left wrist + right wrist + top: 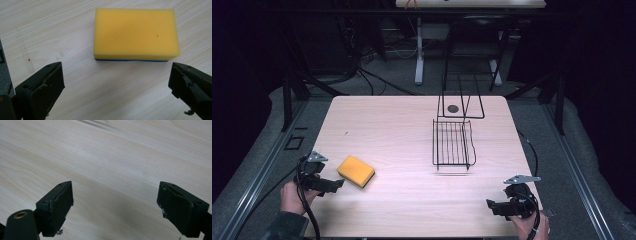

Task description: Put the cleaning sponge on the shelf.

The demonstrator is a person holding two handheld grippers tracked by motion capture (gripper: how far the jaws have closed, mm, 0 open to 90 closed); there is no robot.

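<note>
Sponge (136, 33): flat on table (402, 125), just ahead of left gripper (116, 86), path clear.
Rack (453, 143): mid-table, nothing inside.
Left gripper: jaws wide.
Right gripper (116, 208): wide too, bare wood between.

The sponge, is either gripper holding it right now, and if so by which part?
Nothing is held. The left gripper stands open just short of the sponge, which lies flat on the table. The right gripper is open over bare wood.
</note>
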